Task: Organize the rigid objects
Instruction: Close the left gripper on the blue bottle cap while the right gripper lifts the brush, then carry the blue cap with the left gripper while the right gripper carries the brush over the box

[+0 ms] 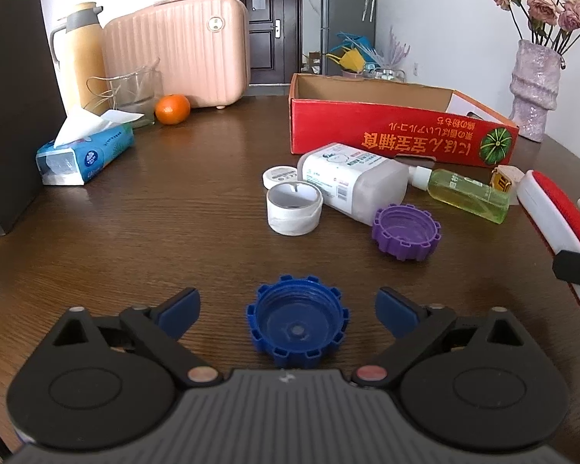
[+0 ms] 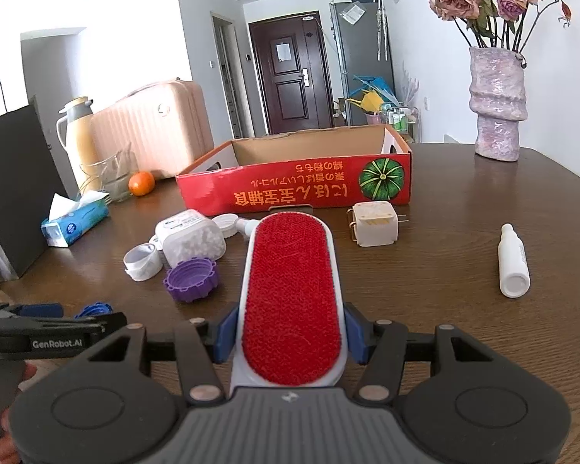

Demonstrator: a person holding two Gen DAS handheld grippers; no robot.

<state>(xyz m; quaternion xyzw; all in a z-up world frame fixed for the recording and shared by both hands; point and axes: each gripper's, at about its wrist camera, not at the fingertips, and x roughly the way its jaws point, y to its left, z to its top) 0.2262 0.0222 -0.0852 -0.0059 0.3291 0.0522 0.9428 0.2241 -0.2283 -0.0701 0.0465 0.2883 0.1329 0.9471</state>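
My left gripper (image 1: 288, 305) is open, its fingers either side of a blue ribbed cap (image 1: 297, 320) on the wooden table (image 1: 174, 212). My right gripper (image 2: 290, 338) is shut on a red-and-white lint brush (image 2: 292, 294), which points toward the red cardboard box (image 2: 301, 185). A purple cap (image 1: 406, 232), a tape roll (image 1: 294, 208), a white bottle lying down (image 1: 352, 181) and a yellow-green bottle (image 1: 464, 189) lie in front of the box (image 1: 398, 135). The purple cap (image 2: 191, 278) also shows in the right wrist view.
A white plug adapter (image 2: 375, 224) and a small white bottle (image 2: 514, 266) lie to the right. A tissue pack (image 1: 85, 152), orange (image 1: 172, 108), glass jug (image 1: 135, 92), thermos (image 1: 77, 58), pink case (image 1: 178, 54) and black bag (image 1: 11, 108) stand at the left; a vase (image 2: 497, 104) at the far right.
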